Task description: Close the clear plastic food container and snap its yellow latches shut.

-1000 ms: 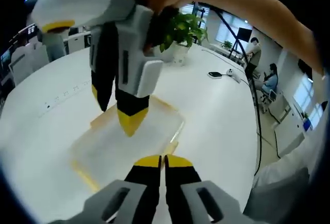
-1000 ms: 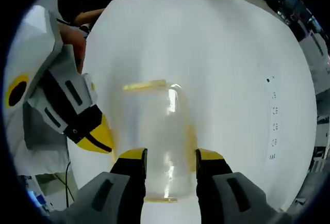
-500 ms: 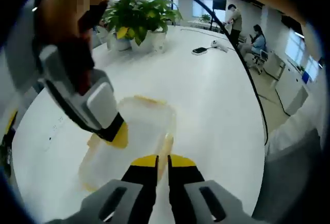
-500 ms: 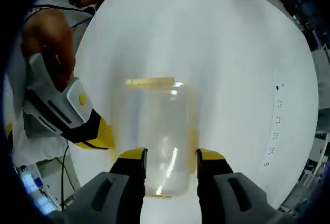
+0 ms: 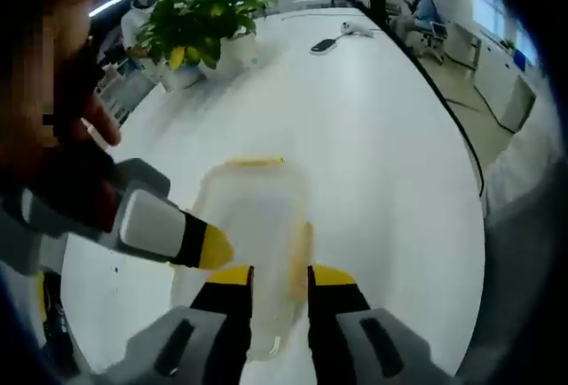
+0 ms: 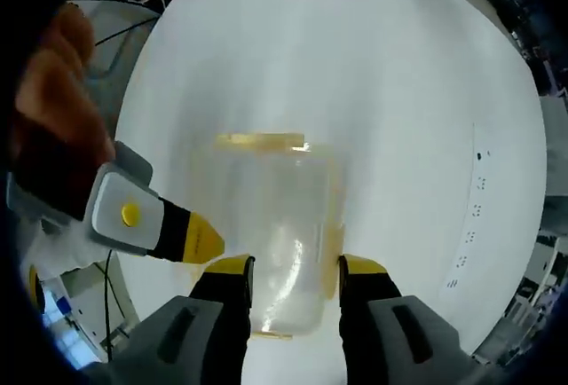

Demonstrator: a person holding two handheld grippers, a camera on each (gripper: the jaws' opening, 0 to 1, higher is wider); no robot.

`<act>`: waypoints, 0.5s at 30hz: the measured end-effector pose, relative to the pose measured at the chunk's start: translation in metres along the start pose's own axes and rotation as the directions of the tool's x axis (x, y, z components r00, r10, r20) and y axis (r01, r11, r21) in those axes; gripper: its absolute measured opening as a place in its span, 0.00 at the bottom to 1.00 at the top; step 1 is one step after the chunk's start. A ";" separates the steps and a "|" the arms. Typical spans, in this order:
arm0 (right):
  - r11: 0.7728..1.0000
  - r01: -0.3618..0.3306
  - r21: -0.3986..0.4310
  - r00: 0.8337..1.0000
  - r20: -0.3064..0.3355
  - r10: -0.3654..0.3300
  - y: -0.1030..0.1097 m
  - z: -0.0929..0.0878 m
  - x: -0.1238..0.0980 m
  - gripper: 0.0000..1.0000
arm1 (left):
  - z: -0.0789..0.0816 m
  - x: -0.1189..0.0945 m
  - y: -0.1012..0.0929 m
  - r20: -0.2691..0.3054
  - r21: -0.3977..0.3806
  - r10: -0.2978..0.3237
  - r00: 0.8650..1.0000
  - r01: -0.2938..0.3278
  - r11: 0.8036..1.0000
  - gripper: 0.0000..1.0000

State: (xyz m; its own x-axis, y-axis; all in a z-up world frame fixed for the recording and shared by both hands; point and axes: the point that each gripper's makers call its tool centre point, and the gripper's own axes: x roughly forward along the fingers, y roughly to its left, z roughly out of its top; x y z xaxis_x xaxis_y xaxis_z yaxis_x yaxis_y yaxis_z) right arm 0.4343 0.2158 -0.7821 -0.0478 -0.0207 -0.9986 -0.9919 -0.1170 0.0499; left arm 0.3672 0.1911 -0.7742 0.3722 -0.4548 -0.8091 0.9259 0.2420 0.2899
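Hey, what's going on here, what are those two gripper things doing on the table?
A person holds a two-jaw gripper in each hand over a clear plastic food container on a white table. The right gripper hangs open above the near end of the lid. The left gripper is open beside a yellow latch on the long side. A potted plant stands farther back.

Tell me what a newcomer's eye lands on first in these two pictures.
First, the clear plastic food container with yellow latches, lying on the round white table straight ahead of both grippers. The right gripper stands open at its near end, and the left gripper is open beside its long side. Farther off in the left gripper view, a leafy potted plant stands on the table.
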 end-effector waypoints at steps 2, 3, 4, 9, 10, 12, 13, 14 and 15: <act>1.000 0.000 0.000 1.000 -0.003 0.000 0.002 -0.001 0.000 0.36 | -0.002 0.002 0.000 -0.011 0.043 0.004 1.000 -0.003 0.999 0.22; 1.000 -0.005 0.002 1.000 0.000 0.005 0.002 -0.001 0.000 0.36 | -0.001 0.002 -0.001 -0.008 0.061 0.010 1.000 -0.009 0.998 0.22; 1.000 -0.006 0.004 1.000 0.001 0.006 0.004 -0.001 0.000 0.36 | 0.000 0.003 -0.001 -0.009 0.068 0.012 1.000 -0.011 0.998 0.23; 1.000 -0.016 0.012 1.000 0.003 0.016 0.011 -0.003 0.001 0.37 | 0.002 0.008 -0.003 -0.015 0.233 0.067 0.998 -0.062 0.970 0.27; 1.000 -0.016 0.012 1.000 0.003 0.016 0.012 -0.003 0.001 0.37 | 0.002 0.009 -0.003 -0.015 0.248 0.076 0.997 -0.070 0.966 0.27; 1.000 -0.016 0.010 1.000 0.004 0.016 0.015 -0.004 0.001 0.37 | 0.002 0.009 -0.003 -0.019 0.233 0.068 0.997 -0.062 0.970 0.27; 1.000 -0.017 0.010 1.000 0.006 0.017 0.015 -0.004 0.001 0.37 | 0.002 0.009 -0.003 -0.021 0.231 0.066 0.998 -0.059 0.971 0.27; 1.000 -0.019 0.012 1.000 0.011 0.018 0.017 -0.004 0.001 0.37 | 0.002 0.008 -0.003 -0.021 0.237 0.064 0.998 -0.057 0.970 0.27; 1.000 -0.020 0.012 1.000 0.014 0.020 0.018 -0.004 0.001 0.37 | 0.002 0.008 -0.003 -0.021 0.239 0.064 0.998 -0.057 0.969 0.27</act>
State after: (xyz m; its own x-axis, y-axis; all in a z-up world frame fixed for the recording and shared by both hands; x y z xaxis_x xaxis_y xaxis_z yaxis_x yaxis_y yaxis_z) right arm 0.4172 0.2093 -0.7820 -0.0689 -0.0089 -0.9976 -0.9921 -0.1045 0.0695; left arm 0.3672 0.1852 -0.7811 0.4291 -0.4204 -0.7995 0.8917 0.0556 0.4493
